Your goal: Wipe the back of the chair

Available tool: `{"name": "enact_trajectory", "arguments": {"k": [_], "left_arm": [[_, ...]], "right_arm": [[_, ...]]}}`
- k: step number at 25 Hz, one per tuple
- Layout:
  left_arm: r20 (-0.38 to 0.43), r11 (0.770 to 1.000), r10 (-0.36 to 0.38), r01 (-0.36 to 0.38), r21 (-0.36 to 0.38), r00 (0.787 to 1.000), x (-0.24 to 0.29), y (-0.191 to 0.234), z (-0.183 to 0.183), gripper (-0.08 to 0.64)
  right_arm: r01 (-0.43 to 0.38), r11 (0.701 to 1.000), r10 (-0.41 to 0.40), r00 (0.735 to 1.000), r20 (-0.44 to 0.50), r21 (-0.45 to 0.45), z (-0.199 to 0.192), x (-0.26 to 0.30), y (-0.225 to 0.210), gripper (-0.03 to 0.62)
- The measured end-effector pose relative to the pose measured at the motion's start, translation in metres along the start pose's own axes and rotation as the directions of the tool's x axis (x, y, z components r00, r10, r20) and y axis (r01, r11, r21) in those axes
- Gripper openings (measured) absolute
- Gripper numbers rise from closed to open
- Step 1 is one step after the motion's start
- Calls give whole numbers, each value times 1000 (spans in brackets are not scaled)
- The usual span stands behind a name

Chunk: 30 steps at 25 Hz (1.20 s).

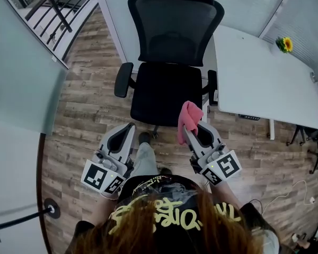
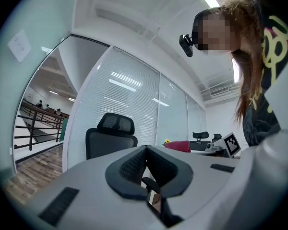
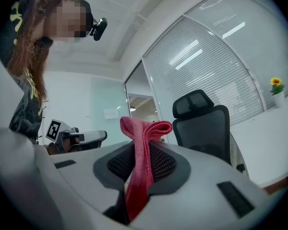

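Observation:
A black mesh office chair (image 1: 169, 62) faces me, its backrest (image 1: 175, 30) and headrest toward the far wall; it also shows in the left gripper view as the chair (image 2: 110, 140) and in the right gripper view as the chair (image 3: 204, 126). My right gripper (image 1: 192, 130) hovers at the seat's front right corner, shut on a pink cloth (image 1: 189, 119) that stands up between the jaws, the cloth (image 3: 141, 162). My left gripper (image 1: 128, 131) is just off the seat's front left, shut with nothing in it.
A white table (image 1: 259, 81) with a small yellow flower (image 1: 284, 44) stands right of the chair. Glass walls with blinds run behind and to the left. Wood-look floor (image 1: 90, 115) lies around the chair; cables trail at lower left and right.

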<state>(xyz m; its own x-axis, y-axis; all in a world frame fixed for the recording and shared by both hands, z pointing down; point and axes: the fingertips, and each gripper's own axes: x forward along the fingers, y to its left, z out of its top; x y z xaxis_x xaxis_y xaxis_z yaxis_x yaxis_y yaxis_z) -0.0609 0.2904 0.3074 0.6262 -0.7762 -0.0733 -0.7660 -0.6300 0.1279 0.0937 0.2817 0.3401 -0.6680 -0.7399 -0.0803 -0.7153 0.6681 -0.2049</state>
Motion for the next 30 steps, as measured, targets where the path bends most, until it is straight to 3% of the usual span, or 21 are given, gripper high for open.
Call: {"name": "enact_trajectory", "arguments": {"k": [9,16,30], "left_arm": [[1,995,-93,93,-30,996,66,83,0,-11],[10,989,-147,147,-35,989,125,149,15,-11],[-18,976,-210,209,-55,978,177,229,18,-11]], "right_arm": [[101,995,-102,995,-11,-17,-3,75,-43,71],[134,991,-134,991,8,-27,12,150,-74,71],[219,976,-219,976,13,-10,12,228,-110,71]]}}
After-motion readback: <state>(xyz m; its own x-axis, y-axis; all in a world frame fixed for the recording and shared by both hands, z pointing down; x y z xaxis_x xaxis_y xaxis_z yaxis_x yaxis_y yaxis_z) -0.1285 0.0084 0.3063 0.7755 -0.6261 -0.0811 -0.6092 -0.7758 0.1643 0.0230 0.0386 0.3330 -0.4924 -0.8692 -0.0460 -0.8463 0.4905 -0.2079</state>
